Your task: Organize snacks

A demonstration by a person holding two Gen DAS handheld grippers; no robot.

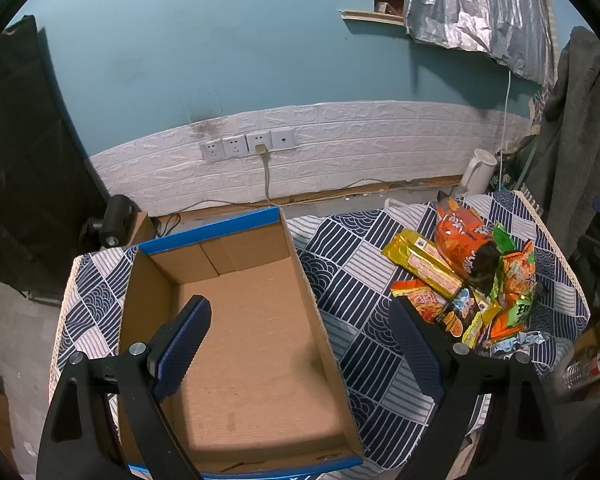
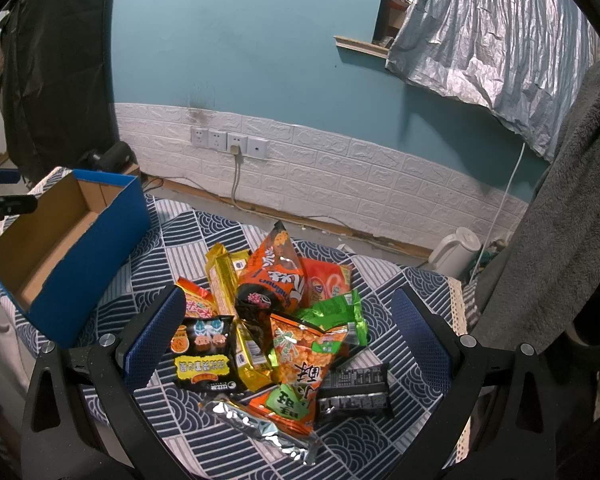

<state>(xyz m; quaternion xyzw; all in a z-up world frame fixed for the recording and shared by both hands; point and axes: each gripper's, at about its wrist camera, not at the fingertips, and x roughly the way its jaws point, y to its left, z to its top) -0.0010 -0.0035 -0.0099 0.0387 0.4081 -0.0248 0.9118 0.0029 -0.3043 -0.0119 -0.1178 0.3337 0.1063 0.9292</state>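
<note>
1. Snacks point(image 2: 276, 320) lie heaped on my patterned worktop point(image 2: 204, 236), right of the cardboard box point(image 1: 252, 320).
2. My left gripper point(image 1: 300, 340) hovers over the box, jaws apart, holding nothing.
3. My right gripper point(image 2: 288, 340) hangs above the heap, jaws apart and holding nothing.

Table covered by navy-white patterned cloth point(image 2: 204, 236). Open empty cardboard box point(image 1: 256, 332) with blue outside sits at its left edge. Pile of snack packets point(image 2: 276, 320) toward the right side, well apart from box. Silver foil packet point(image 2: 260, 428) at pile's near edge.
</note>
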